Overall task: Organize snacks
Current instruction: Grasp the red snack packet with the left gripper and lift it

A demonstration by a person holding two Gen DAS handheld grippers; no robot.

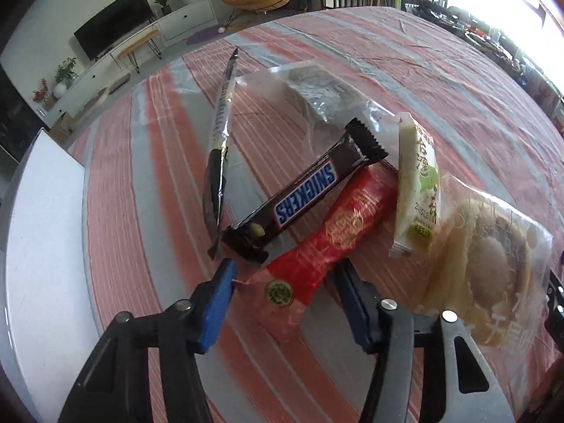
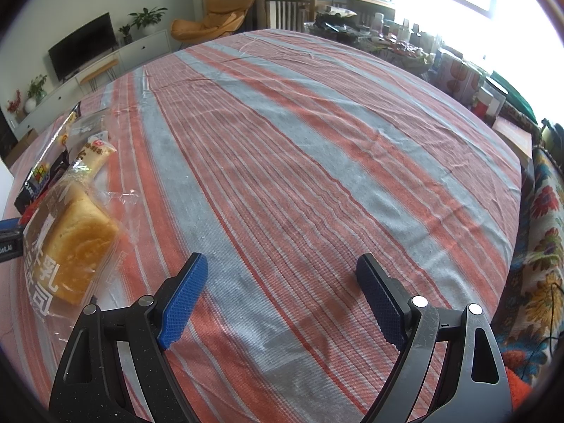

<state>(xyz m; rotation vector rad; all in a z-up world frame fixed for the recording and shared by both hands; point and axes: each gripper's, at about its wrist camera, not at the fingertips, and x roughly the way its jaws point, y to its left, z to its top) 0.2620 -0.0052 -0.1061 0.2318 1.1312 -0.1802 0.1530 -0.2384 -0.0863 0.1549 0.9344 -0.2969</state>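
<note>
My left gripper (image 1: 285, 275) stands wide open, its fingers straddling the red snack packet (image 1: 328, 232) beside the Snickers bar (image 1: 306, 197), ready, I judge, to close, while my right gripper (image 2: 282, 282) hangs open, empty, over striped tablecloth (image 2: 317, 141)

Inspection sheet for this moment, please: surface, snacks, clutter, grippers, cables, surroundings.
Surface: table under a striped cloth, wrinkled.
Job's things: Snickers bar, red packet, pale green-printed packet, slim dark stick packet, bagged bread, all bunched together; clear bag behind them.
Clutter: white board at the table's left edge.
Grippers: left gripper open, jaws either side of the red packet's near end; right gripper open over bare cloth.
Cables: nothing seen.
Surroundings: TV, orange chair, bright window.
</note>
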